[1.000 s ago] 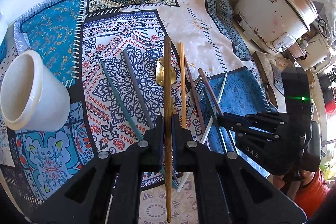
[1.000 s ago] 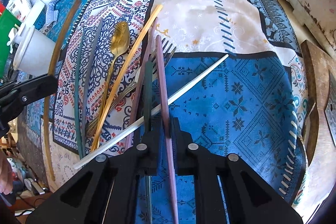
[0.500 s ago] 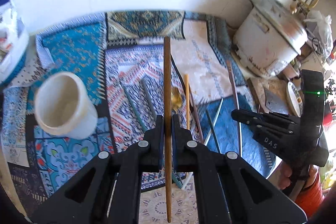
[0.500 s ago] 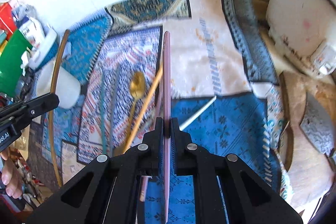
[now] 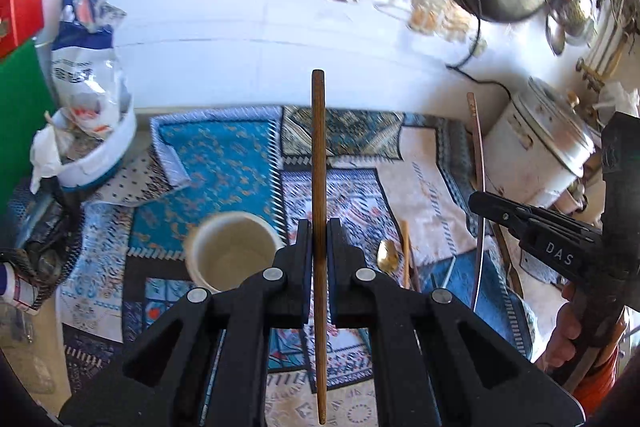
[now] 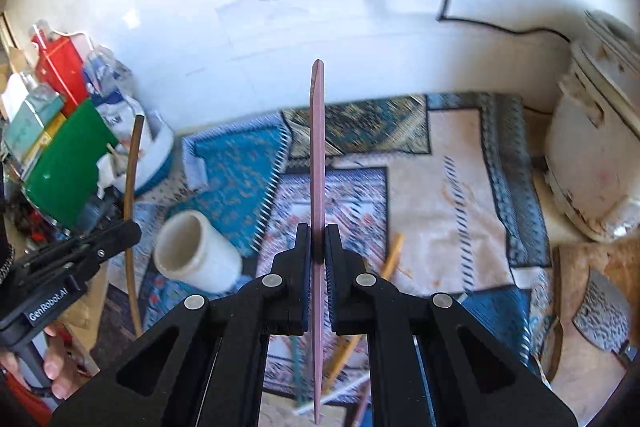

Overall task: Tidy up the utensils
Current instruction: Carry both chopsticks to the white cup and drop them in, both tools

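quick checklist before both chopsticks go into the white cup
1. Left gripper shut on the brown chopstick: ok.
2. Right gripper shut on the pink chopstick: ok.
3. White cup upright, mouth open: ok.
4. Cup empty inside: ok in the left wrist view.
5. Both sticks clear of the utensils on the cloth: ok.
6. Sticks lined up over the cup mouth: not ok, the cup sits to the left of both.
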